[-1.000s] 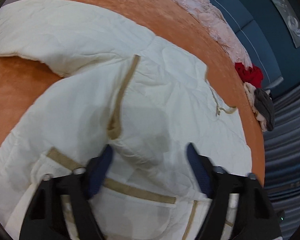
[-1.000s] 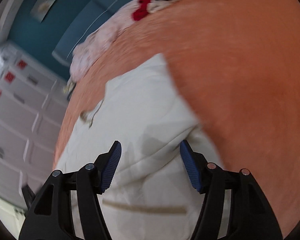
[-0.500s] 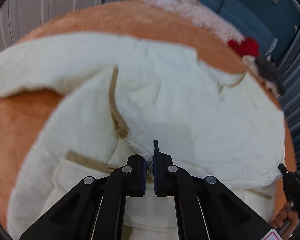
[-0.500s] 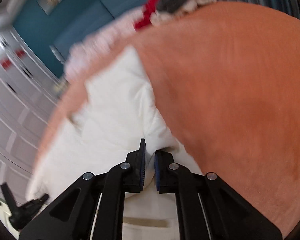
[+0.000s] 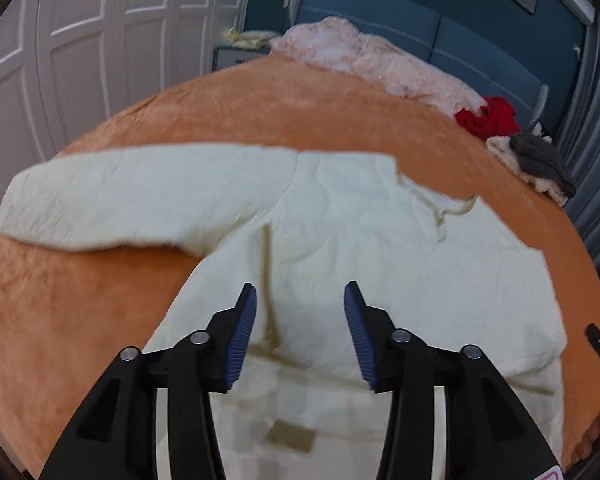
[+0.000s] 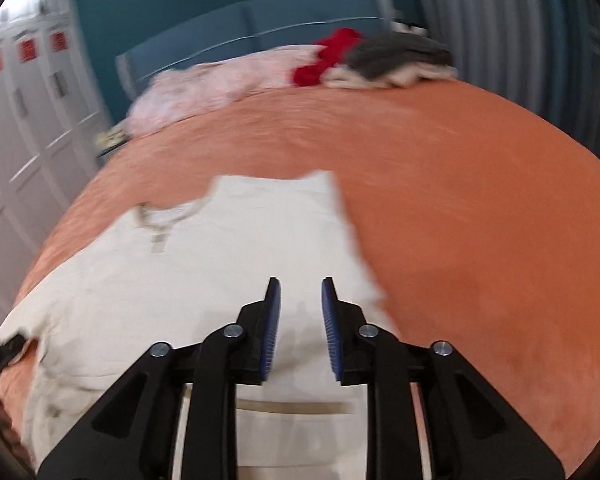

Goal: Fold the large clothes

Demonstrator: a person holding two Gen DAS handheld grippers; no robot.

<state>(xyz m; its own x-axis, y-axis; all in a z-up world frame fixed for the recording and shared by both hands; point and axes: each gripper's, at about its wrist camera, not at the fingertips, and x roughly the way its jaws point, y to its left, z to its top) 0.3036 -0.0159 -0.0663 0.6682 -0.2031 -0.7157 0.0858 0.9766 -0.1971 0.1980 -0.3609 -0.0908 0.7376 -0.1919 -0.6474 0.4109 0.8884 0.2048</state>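
Observation:
A large cream quilted jacket (image 5: 340,232) with tan trim lies spread on the orange bed cover (image 5: 80,300); one sleeve (image 5: 140,196) stretches out to the left. My left gripper (image 5: 300,300) is open and empty, above the jacket's lower front near a tan strip. In the right wrist view the jacket (image 6: 220,264) lies at left of centre, and my right gripper (image 6: 298,296) is open with a narrow gap, empty, above the jacket's right edge. The right view is blurred.
At the head of the bed lie a pink blanket (image 5: 380,64), a red garment (image 5: 490,116) and a grey and white pile (image 5: 540,160). White wardrobe doors (image 5: 80,40) stand on the left, grey curtains (image 6: 520,28) on the right. Bare orange cover (image 6: 480,240) lies right of the jacket.
Both grippers closed on the jacket half a second ago and have now opened and let it go. Both have pulled back and tilted up, so more of the room shows.

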